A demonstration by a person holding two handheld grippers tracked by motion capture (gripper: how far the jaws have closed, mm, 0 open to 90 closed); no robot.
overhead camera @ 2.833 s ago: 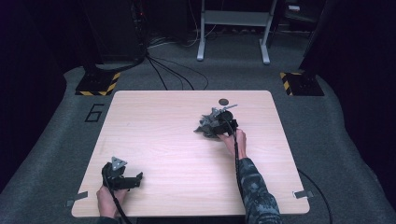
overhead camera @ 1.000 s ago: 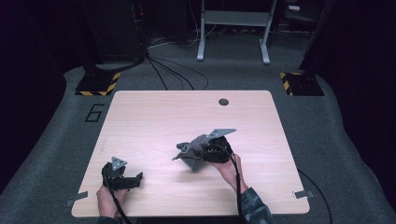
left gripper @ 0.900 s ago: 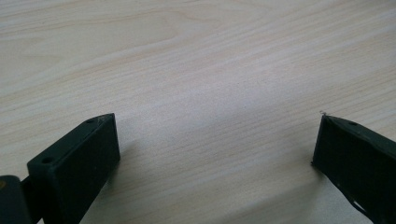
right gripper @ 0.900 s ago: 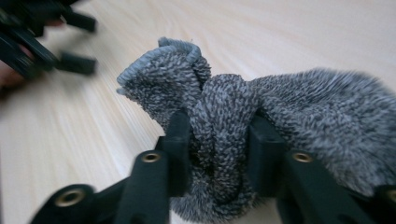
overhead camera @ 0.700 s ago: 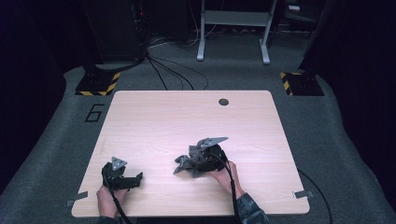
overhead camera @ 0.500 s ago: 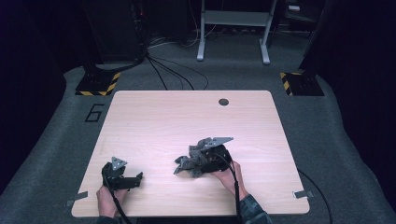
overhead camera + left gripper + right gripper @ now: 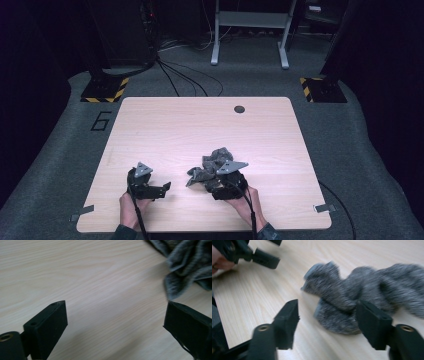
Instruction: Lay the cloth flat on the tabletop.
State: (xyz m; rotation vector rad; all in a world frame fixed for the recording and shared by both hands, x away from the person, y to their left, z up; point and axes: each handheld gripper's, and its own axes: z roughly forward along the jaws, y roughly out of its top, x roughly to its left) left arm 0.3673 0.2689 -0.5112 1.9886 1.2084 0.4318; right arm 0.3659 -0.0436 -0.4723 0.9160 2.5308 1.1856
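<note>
A crumpled grey cloth (image 7: 215, 159) lies on the wooden table (image 7: 200, 120), right of centre towards the near edge. My right gripper (image 7: 206, 181) sits at the cloth's near end, pointing left. In the right gripper view the gripper (image 7: 327, 312) is open; its jaws have just been closing, and the cloth (image 7: 362, 295) lies just beyond them, untouched by the pads. My left gripper (image 7: 162, 190) rests near the front edge, pointing right at the cloth. The left gripper (image 7: 115, 315) stands wide open, its jaws just closing slightly on nothing, with the cloth (image 7: 185, 265) ahead at the upper right.
A small dark round hole (image 7: 239, 109) marks the table's far side. Beyond the table lie dark carpet, black cables (image 7: 175, 75), two yellow-and-black striped bases (image 7: 104, 92) and a grey metal frame (image 7: 250, 20). A person's hands hold both grippers at the front edge.
The right gripper dragged the cloth from the far right towards the near middle, then let go of it and drew back. The left gripper shifted a little to the right, towards the cloth.
</note>
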